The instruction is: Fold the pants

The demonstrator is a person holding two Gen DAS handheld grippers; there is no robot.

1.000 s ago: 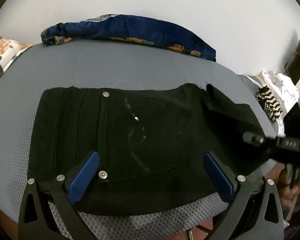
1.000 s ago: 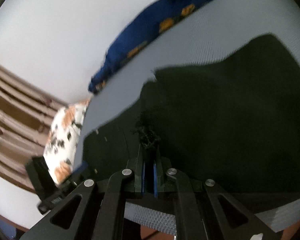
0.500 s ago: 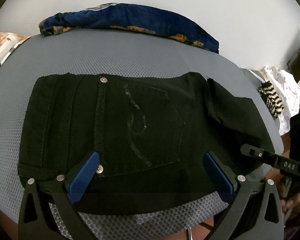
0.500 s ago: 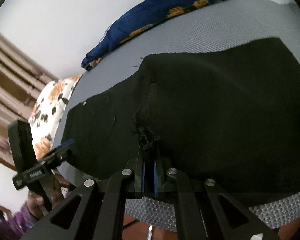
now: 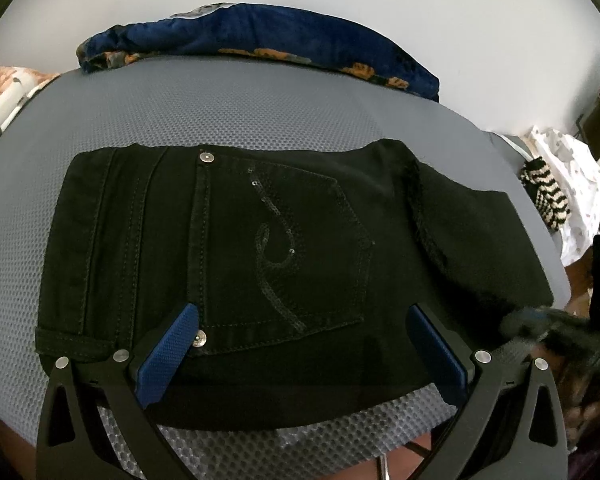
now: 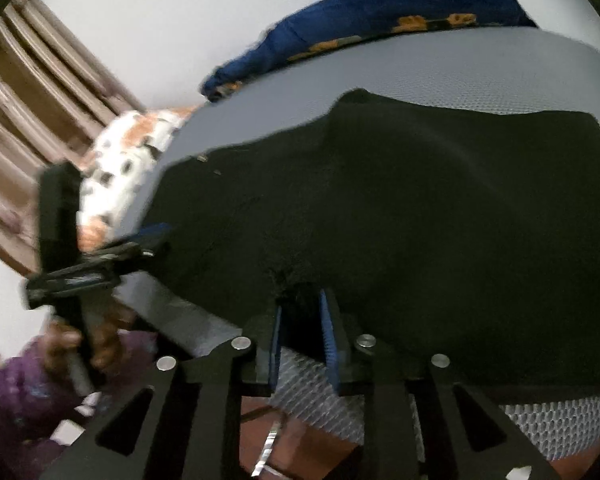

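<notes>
I see a pair of black pants lying folded flat on a grey mesh-covered table, close to its near edge. The back pocket faces up, with a curling sequin swirl stitched on it and a small metal rivet at two of its corners. The waistband end lies toward the left, and folded leg cloth overlaps it on the right side.

My left gripper hangs over the near edge of the pants with its blue-padded fingers spread wide apart, one on each side of the pocket. Nothing is pinched between them.

My right gripper sits at the near edge of the pants farther to the right. Its jaws are opening, with a narrow gap showing between the blue pads. A frayed bit of black cloth hem lies at the mouth of that gap, but the pads do not look pressed on it.

At the far edge of the table, against a white wall, lies a dark blue cloth with orange flowers. A white floral cushion sits off the left end. A black-and-white striped item rests on a white bundle beyond the right end.
</notes>
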